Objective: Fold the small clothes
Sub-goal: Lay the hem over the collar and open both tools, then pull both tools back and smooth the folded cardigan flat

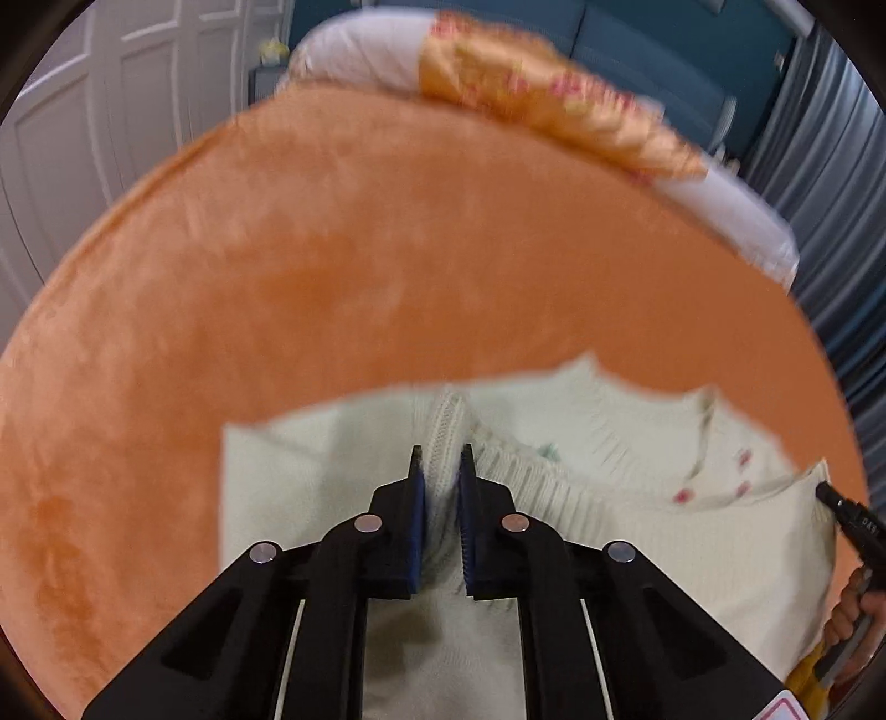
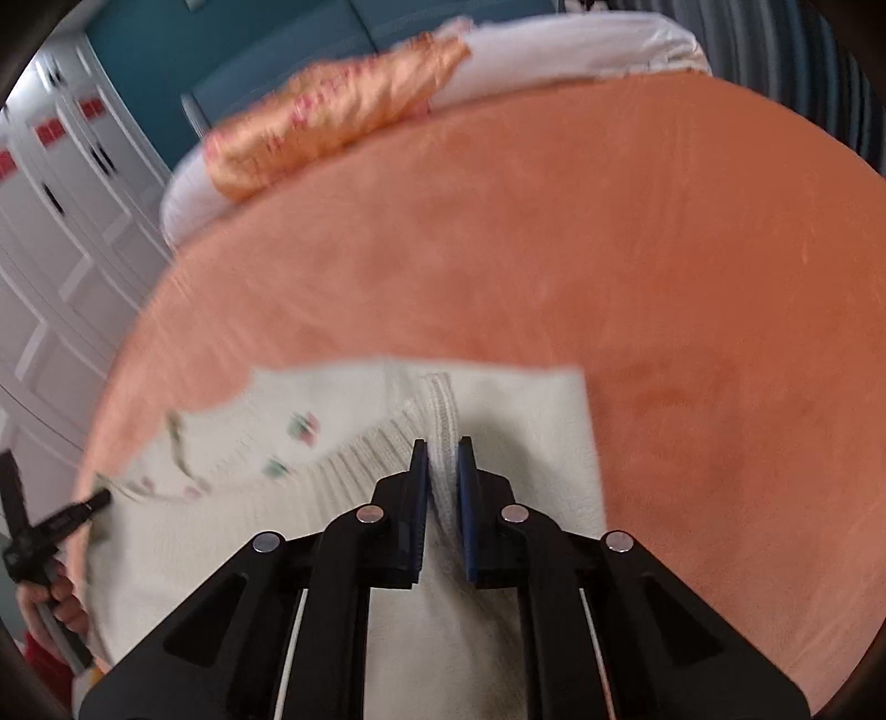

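Note:
A small cream knit sweater [image 1: 637, 531] with little flower embroidery lies on an orange blanket [image 1: 332, 266]. My left gripper [image 1: 442, 462] is shut on the sweater's ribbed hem, which bunches up between the blue pads. In the right wrist view the same sweater [image 2: 343, 487] shows, and my right gripper [image 2: 442, 457] is shut on another stretch of ribbed edge. Each gripper shows at the far edge of the other's view: the right one [image 1: 847, 515] and the left one [image 2: 66, 518], both at the sweater's border.
The orange blanket [image 2: 664, 277] covers the bed around the sweater. An orange patterned cloth [image 1: 554, 105] lies on white pillows [image 1: 360, 50] at the head of the bed. White cupboard doors [image 2: 55, 249] stand on one side, a grey curtain [image 1: 830, 166] on the other.

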Demonstrator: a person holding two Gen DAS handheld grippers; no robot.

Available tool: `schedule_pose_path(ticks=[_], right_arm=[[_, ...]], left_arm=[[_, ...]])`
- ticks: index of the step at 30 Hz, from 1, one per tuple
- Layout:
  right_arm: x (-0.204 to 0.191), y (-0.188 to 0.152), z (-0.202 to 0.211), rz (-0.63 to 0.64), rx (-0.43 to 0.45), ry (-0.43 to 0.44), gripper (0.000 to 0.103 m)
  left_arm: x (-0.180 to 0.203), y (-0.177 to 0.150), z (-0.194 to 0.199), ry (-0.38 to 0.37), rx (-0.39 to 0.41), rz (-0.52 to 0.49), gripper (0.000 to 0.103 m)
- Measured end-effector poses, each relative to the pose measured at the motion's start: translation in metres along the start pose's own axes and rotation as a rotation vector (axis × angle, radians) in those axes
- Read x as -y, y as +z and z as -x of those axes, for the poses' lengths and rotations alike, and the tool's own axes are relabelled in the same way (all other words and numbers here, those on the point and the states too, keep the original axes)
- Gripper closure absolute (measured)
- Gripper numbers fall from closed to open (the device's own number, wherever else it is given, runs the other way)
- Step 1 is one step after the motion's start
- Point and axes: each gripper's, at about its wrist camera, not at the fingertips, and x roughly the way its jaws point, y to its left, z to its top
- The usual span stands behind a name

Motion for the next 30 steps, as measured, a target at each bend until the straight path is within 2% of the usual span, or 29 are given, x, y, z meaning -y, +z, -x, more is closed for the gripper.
schedule_pose_path(ticks=[4, 7, 10, 12, 14, 17, 20, 22, 23, 25, 27, 30], right_arm=[[-0.012, 0.03, 0.029, -0.017, 0.127, 0.069, 0.094], [-0.016, 0.042, 0.018, 0.001, 0.137, 0.042, 0.094], [-0.006, 0.036, -0.026, -0.008, 0.049, -0.028, 0.094], [0.002, 0.024, -0.055, 0.012, -0.019, -0.092, 0.094], [0.013, 0.009, -0.073, 0.017, -0.076, -0.129, 0.094], [0.02, 0.005, -0.08, -0.013, -0.108, -0.1, 0.092], [0.023, 0.011, -0.079, -0.048, -0.142, -0.08, 0.089], [0.025, 0.012, -0.062, -0.083, -0.125, -0.105, 0.084], [0.017, 0.01, -0.04, -0.088, -0.078, -0.138, 0.082], [-0.004, 0.007, -0.009, -0.016, -0.011, -0.151, 0.082], [-0.044, -0.009, 0.013, 0.086, 0.004, -0.083, 0.082], [-0.103, -0.057, 0.019, 0.205, -0.098, 0.08, 0.082]], left_arm=[[-0.008, 0.035, 0.032, -0.024, 0.117, 0.056, 0.096], [-0.013, 0.048, 0.021, 0.006, 0.115, 0.07, 0.096], [-0.016, 0.04, -0.021, 0.069, 0.029, 0.053, 0.096], [-0.021, 0.022, -0.051, 0.118, -0.032, 0.039, 0.096], [-0.028, 0.009, -0.065, 0.13, -0.05, 0.053, 0.095], [-0.036, 0.001, -0.067, 0.113, -0.033, 0.091, 0.091], [-0.034, 0.005, -0.065, 0.137, -0.03, 0.074, 0.085], [-0.029, 0.004, -0.048, 0.168, -0.007, 0.057, 0.079], [-0.027, 0.001, -0.032, 0.177, 0.021, 0.055, 0.077], [-0.018, -0.007, 0.001, 0.196, 0.066, 0.048, 0.078], [-0.002, -0.022, 0.033, 0.173, 0.099, 0.037, 0.078], [0.038, -0.049, 0.057, 0.09, 0.075, -0.01, 0.078]])
